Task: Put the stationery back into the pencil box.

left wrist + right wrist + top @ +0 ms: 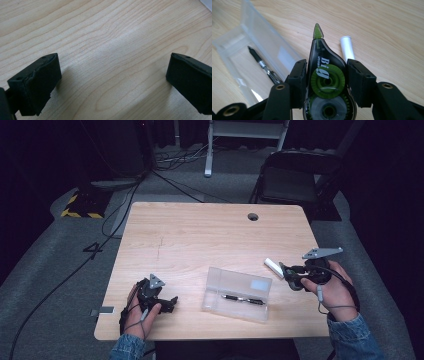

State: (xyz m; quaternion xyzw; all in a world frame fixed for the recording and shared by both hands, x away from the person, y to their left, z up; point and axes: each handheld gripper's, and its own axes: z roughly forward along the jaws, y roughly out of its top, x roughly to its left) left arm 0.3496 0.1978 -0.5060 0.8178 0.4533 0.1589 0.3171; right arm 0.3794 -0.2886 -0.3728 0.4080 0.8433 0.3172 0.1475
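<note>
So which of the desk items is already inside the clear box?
The black pen lies in the clear box. The correction tape is clamped in the right gripper, and the white stick lies on the table.

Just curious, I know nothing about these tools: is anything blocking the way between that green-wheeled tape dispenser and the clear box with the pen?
Nothing visible does. The right gripper holds the tape dispenser beside the open clear box; bare table lies between. The white stick lies on the far side.

Left gripper [112, 82] over the pale wooden table [107, 32], its two black padded jaws standing wide apart, bare wood grain between them, jaw shadows on the wood, pale sliver [207, 3] at top right corner
</note>
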